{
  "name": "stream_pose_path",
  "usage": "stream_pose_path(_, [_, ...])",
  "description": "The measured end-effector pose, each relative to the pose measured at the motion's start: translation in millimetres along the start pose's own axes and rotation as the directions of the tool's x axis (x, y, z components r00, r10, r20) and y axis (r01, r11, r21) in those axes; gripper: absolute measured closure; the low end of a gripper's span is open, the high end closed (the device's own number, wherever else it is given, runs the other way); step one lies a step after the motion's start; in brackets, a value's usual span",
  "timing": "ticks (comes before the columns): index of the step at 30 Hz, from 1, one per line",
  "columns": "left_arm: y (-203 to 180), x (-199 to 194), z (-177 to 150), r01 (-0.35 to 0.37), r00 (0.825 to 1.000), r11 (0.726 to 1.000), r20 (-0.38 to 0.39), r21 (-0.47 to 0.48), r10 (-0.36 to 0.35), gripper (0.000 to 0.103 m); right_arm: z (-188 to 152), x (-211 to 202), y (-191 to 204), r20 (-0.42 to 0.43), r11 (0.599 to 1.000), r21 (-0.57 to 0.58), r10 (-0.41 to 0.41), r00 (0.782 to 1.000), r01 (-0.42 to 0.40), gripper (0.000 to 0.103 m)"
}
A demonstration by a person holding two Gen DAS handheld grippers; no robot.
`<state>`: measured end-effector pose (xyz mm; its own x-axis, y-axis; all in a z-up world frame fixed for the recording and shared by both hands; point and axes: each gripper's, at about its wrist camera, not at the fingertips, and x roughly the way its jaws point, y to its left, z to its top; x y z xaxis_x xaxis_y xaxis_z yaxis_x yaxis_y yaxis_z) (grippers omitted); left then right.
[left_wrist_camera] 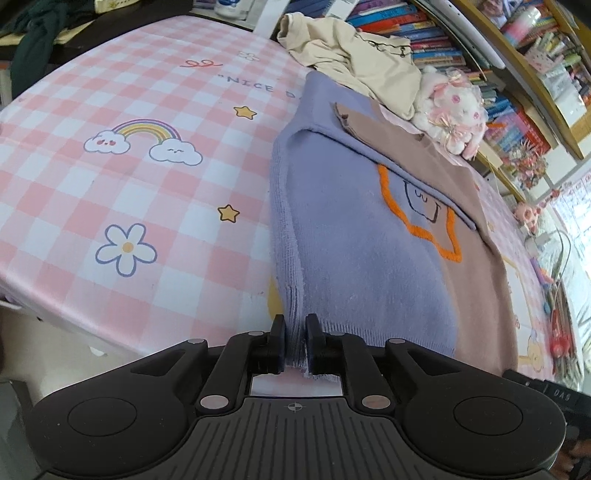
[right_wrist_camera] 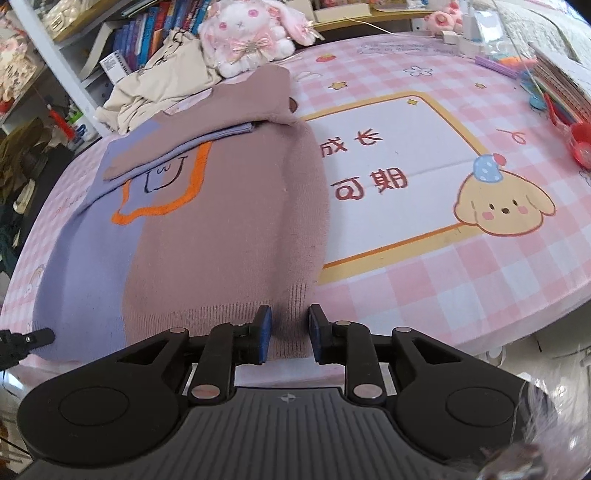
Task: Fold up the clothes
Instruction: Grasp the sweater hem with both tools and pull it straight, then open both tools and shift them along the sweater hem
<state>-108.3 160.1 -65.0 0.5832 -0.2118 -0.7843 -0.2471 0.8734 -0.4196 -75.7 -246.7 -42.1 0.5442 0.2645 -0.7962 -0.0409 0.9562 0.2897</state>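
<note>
Two colours split the knitted sweater (right_wrist_camera: 207, 236) lengthwise, lilac on one half and dusty mauve on the other, with an orange-outlined star shape stitched across the seam. It lies flat on the surface (right_wrist_camera: 424, 280), its long axis running straight away from both grippers, ribbed hem nearest them and both sleeves folded across the chest at the far end. The left gripper (left_wrist_camera: 295, 341) is clenched on the lilac hem corner, ribbing bunched between its pads. The right gripper (right_wrist_camera: 290, 334) straddles the mauve hem corner with its jaws apart, cloth between them. Beyond the sweater sit a crumpled cream garment (right_wrist_camera: 162, 85) and a pink-and-white plush rabbit (right_wrist_camera: 247, 35), backed by crowded bookshelves (left_wrist_camera: 498, 74). A glossy pink-checked cloth covers the surface.
</note>
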Motion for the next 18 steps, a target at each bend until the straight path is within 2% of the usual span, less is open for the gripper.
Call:
stream_pose_path(8, [-5,0,-1,-0.020,1.000,0.999,0.002,0.025,0.020,0.090,2,3,8,-0.008,0.997,-0.079,-0.026,1.000,0.025,0.085])
stream_pose_path(13, [-7,0,-1,0.001,1.000,0.999,-0.005,0.039,0.000,0.080,3,2,5,-0.017,0.998,-0.067,-0.010,1.000,0.009,0.085])
stream_pose_path(16, [-9,0,0,0.030,0.999,0.999,-0.013,0.041,-0.029,0.065,3,2,3,-0.018,0.998,-0.067,-0.001,1.000,0.000,0.085])
stream_pose_path(18, [-13,1,0,0.047,0.999,0.997,-0.017,0.056,-0.046,0.050,2,2,4,-0.016,0.997,-0.072,-0.002,1.000,0.001,0.085])
